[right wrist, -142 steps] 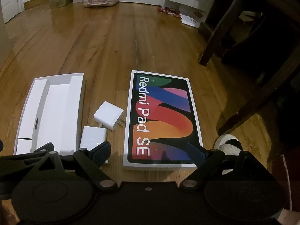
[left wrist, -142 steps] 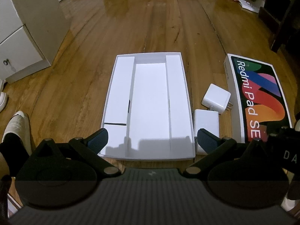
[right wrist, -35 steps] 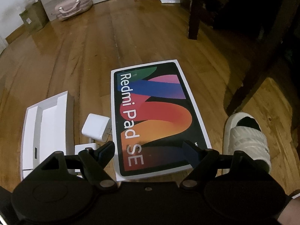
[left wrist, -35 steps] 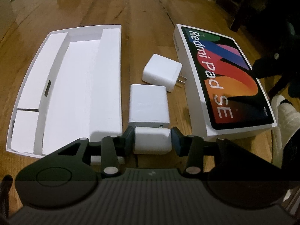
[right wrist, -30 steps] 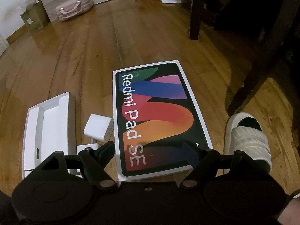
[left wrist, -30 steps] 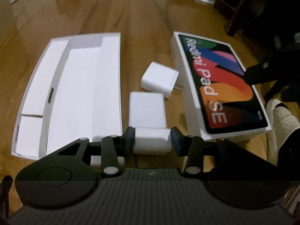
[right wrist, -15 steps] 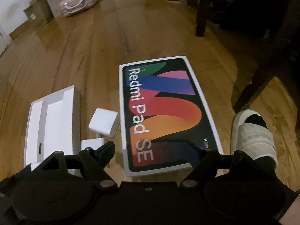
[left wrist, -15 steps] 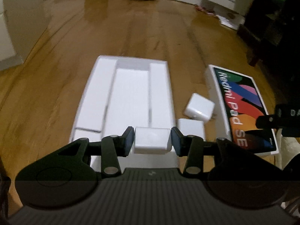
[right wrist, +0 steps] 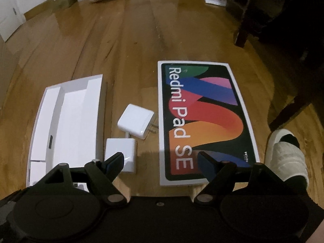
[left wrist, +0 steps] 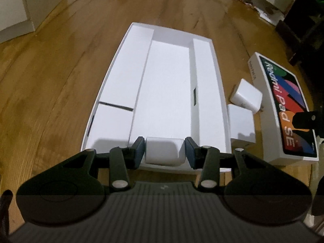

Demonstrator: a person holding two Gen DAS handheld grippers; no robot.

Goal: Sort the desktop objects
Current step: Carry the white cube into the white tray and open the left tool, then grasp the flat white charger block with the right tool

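Now our left tongs (left wrist: 165,148) grip the small white block (left wrist: 163,150) over the tray (left wrist: 121,68), right tongs (right wrist: 160,161) gaping idle; next, we judge, lower and release it there.

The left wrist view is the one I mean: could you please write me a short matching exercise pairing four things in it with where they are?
Things:
1. small white block
2. wall charger
3. flat white box
4. white tray

Places:
A. on the floor, against the tray's right side
B. clamped in the left gripper
C. left of the other items
D. beside the tablet box, prongs toward it

Pairs: 1-B, 2-D, 3-A, 4-C
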